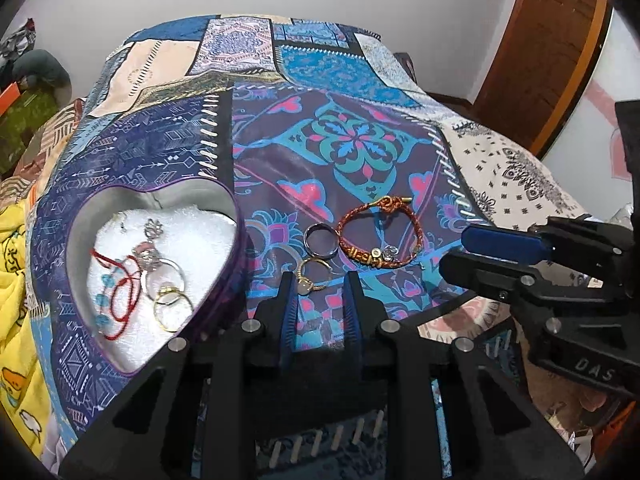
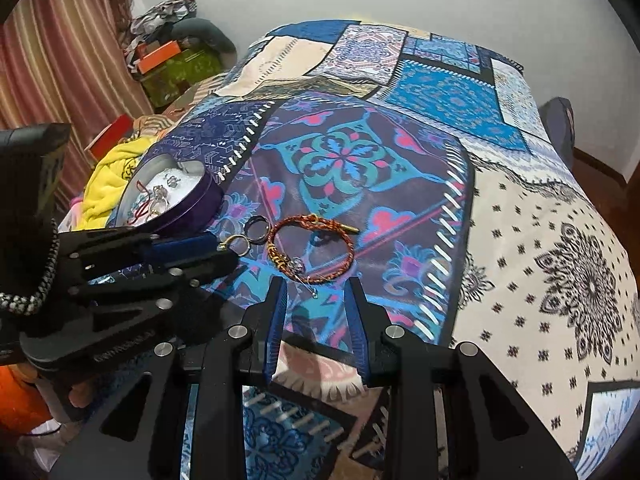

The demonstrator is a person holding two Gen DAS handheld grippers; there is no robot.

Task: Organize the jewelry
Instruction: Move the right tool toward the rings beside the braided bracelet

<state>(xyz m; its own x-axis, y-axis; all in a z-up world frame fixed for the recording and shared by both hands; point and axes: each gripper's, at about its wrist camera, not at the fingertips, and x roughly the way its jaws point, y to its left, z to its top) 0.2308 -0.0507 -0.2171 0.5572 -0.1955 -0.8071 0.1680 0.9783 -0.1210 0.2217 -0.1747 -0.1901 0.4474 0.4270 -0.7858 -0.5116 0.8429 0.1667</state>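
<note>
A heart-shaped tin (image 1: 236, 216) (image 2: 192, 204) with white lining holds several pieces: red cord bracelets (image 1: 120, 300), hoops and rings. On the patterned cloth lie a dark ring (image 1: 320, 240) (image 2: 258, 229), a gold ring with a pale stone (image 1: 314, 276) (image 2: 236, 244) and a braided orange bracelet (image 1: 380, 236) (image 2: 316, 248). My left gripper (image 1: 320, 280) (image 2: 216, 248) is open, its fingertips either side of the gold ring. My right gripper (image 2: 318, 284) (image 1: 460, 248) is open and empty, just in front of the bracelet.
The cloth (image 2: 520, 240) covers a raised surface that drops off at right and front. Yellow fabric (image 1: 16, 264), boxes (image 2: 160, 56) and a striped curtain (image 2: 60, 60) lie at left. A wooden door (image 1: 552, 48) stands at far right.
</note>
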